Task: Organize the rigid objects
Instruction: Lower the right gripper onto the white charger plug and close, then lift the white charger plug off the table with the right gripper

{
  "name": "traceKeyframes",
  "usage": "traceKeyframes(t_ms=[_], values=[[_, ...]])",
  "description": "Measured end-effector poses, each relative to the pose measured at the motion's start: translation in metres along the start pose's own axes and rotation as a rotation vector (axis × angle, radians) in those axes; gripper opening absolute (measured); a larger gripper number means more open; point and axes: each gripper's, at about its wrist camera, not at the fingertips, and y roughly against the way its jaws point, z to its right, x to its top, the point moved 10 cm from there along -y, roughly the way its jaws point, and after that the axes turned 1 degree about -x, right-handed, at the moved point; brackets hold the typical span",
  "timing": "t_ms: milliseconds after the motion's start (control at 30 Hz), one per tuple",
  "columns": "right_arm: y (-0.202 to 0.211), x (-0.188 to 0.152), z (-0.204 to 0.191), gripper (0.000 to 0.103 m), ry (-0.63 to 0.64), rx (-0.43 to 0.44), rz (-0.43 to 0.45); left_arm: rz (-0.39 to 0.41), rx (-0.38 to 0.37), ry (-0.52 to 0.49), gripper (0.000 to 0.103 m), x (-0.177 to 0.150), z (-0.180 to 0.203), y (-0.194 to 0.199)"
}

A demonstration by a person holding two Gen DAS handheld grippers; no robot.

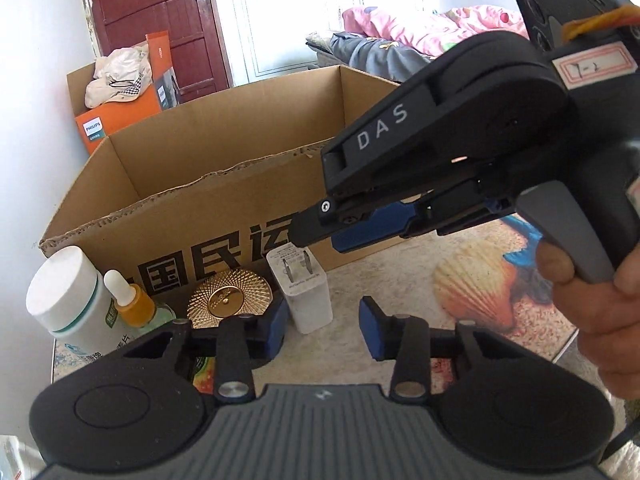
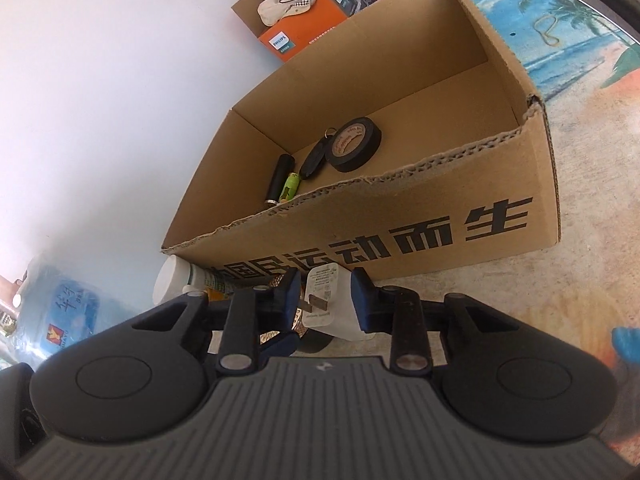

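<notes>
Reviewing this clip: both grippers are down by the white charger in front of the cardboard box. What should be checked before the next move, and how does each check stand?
1. Charger sits between the right gripper's fingers: ok.
2. Right fingers press firmly on the charger: cannot tell.
3. Left gripper is out of the way: not ok; its open fingers crowd the same charger.
4. Neighbours leave room: not ok; the gold disc stands close beside the charger.
5. Cardboard box has free floor: ok; the tape roll and other small items fill only part of it.
</notes>
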Motion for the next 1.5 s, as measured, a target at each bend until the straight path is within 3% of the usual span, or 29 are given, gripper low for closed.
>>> traceKeyframes(t_ms=[300, 567, 1000, 1500], values=[[-0.026, -0.001, 0.003, 0.020, -0.033, 0.000, -0.035, -0.016, 0.005, 0.018, 0.034, 0.001, -0.006, -0.012], [-0.022, -0.002, 0.006, 0.020, -0.048, -0.003, -0.041, -0.034, 0.010, 0.037, 0.034, 0.005, -0.005, -0.018], [0.012, -0.016, 0.024, 0.021, -0.105, -0.062, -0.015, -0.045, -0.111, -0.022, 0.031, 0.007, 0.026, -0.009], [0.020, -0.019, 0.033, 0.023, -0.128, -0.033, -0.015, -0.047, -0.066, -0.041, 0.033, 0.003, 0.038, -0.018]])
